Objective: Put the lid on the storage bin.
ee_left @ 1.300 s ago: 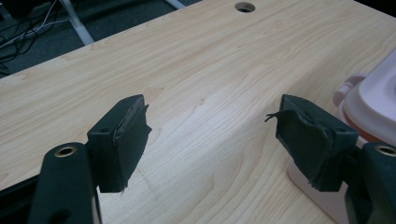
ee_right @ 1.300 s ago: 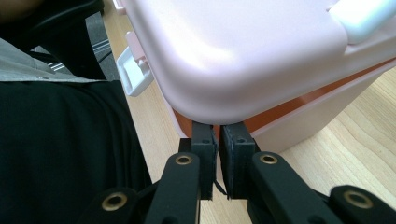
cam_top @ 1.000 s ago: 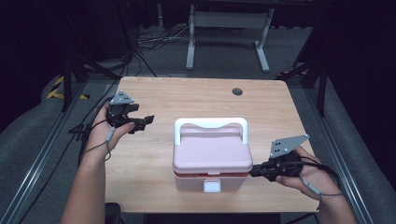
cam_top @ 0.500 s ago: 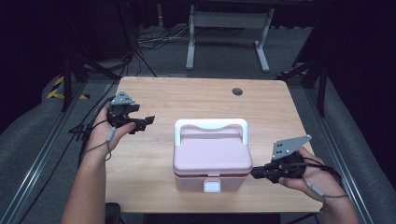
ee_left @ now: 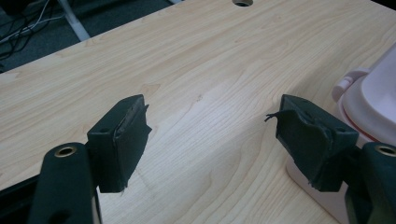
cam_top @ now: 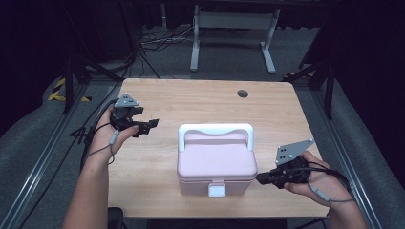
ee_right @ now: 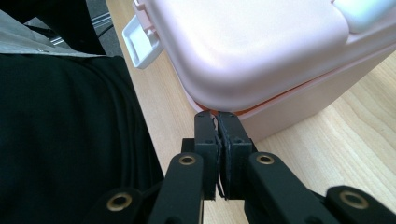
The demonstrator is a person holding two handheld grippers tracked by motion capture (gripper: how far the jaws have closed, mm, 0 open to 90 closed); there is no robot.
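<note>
Pink lidded box [cam_top: 217,162] with white carry handle [cam_top: 216,131], sitting near the middle of the wooden table [cam_top: 200,102], toward the near edge, lid still down and white front latch [cam_top: 217,191] apparently still fastened. Judged an early stage: nothing opened yet, unlatching and lifting the lid presumably still to do.

Right gripper [cam_top: 261,180] held low at the box's near right corner, just beside it. Seen in the right gripper view [ee_right: 218,122] with jaws clenched together, nothing between them, tips right at the seam where lid meets base; contact too close to call. White latch [ee_right: 140,43] seen in that view further round the box, apart from the tips.

Left gripper [cam_top: 152,124] well apart to the left of the box, over bare table, pointing toward it. Jaws spread wide and empty in the left gripper view [ee_left: 212,140], box edge [ee_left: 373,100] just beyond the right-hand jaw.
</note>
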